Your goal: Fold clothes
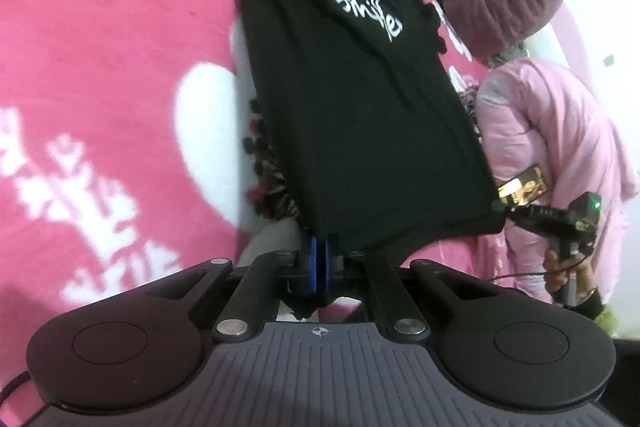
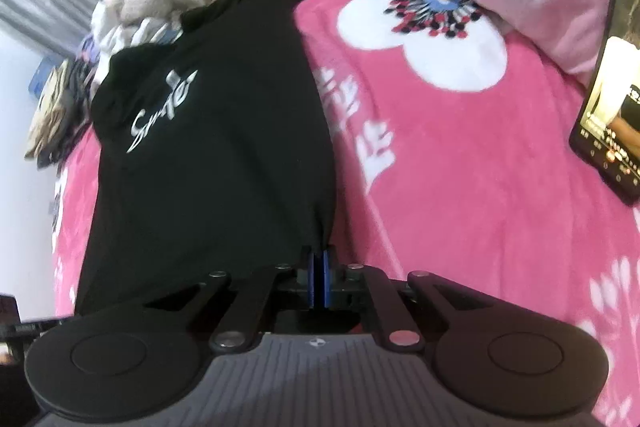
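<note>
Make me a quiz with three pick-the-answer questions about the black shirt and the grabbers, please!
1. What does the black T-shirt lie on?
A. a pink blanket with white flowers
B. a wooden floor
C. a green sofa

2. What colour is the writing on the shirt?
A. yellow
B. white
C. red

3. What is the right gripper doing?
A. wide open over the shirt
B. shut on the shirt's bottom corner
C. holding a phone

Answers:
1 A, the pink blanket spreads under the shirt on both sides.
2 B, the script on the chest shows white.
3 B, its blue pads pinch black cloth; the left gripper is shut on the other bottom corner.
</note>
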